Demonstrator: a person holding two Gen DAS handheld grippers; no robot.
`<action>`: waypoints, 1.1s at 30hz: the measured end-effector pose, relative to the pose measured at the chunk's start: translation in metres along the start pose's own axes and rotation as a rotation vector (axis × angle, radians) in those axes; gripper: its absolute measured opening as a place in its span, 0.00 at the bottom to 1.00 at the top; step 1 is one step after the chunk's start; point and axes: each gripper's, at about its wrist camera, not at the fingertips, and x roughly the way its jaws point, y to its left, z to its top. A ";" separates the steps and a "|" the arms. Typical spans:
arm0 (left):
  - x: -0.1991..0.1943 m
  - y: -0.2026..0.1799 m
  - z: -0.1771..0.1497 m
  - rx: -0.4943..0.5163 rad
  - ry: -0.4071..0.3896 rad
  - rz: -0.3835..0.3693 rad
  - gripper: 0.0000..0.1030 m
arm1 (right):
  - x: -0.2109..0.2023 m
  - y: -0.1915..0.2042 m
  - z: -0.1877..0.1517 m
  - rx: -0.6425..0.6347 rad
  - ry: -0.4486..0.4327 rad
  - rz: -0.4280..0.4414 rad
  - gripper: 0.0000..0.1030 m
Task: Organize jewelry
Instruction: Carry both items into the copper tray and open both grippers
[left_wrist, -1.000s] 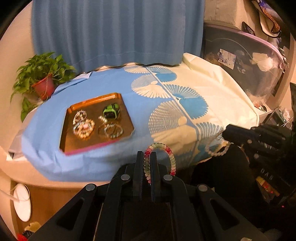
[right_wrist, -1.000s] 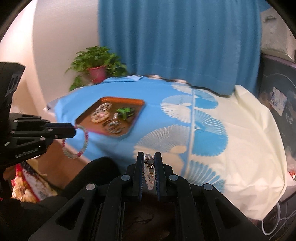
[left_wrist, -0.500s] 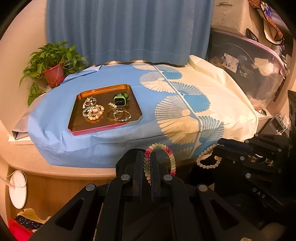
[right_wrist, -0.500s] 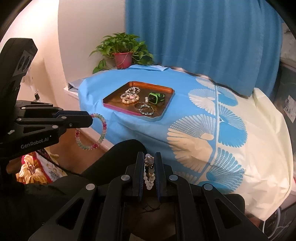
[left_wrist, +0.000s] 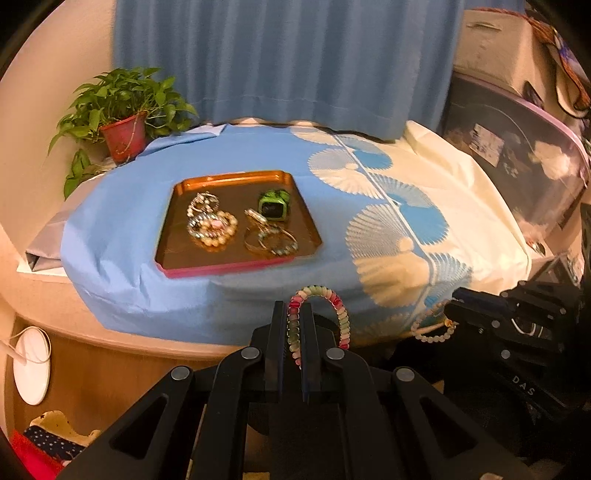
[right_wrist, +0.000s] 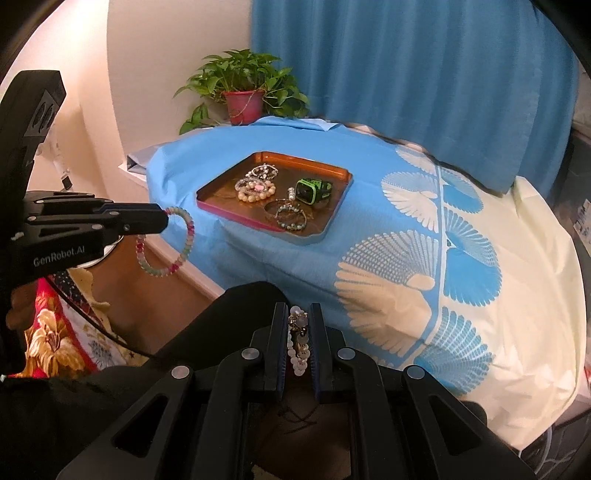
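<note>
My left gripper (left_wrist: 293, 314) is shut on a pink-and-green bead bracelet (left_wrist: 332, 299), held in the air in front of the table edge; the bracelet also shows in the right wrist view (right_wrist: 173, 243). My right gripper (right_wrist: 298, 317) is shut on a white pearl bracelet (right_wrist: 299, 350), also short of the table; it shows in the left wrist view (left_wrist: 428, 328). An orange tray (left_wrist: 177, 258) on the blue cloth holds several bracelets (left_wrist: 216, 230) and a green watch (left_wrist: 275, 205).
A potted plant (left_wrist: 122, 129) stands at the back left by the blue curtain (left_wrist: 288, 55). The cloth's right half is cream with blue fans (left_wrist: 399, 221). A clear storage bin (left_wrist: 517, 147) is at the right. A white disc (left_wrist: 31, 365) hangs below left.
Both grippers have moved closer to the table and tray, each still holding its bracelet. The tray looks larger and more central in both views.
</note>
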 end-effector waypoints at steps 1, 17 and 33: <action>0.002 0.005 0.006 -0.007 -0.005 0.000 0.04 | 0.004 -0.001 0.005 -0.002 0.001 0.000 0.11; 0.095 0.070 0.124 -0.053 -0.058 0.038 0.04 | 0.108 -0.030 0.146 -0.055 -0.089 -0.012 0.11; 0.224 0.104 0.184 -0.064 -0.007 0.092 0.04 | 0.257 -0.072 0.226 -0.033 -0.100 0.012 0.11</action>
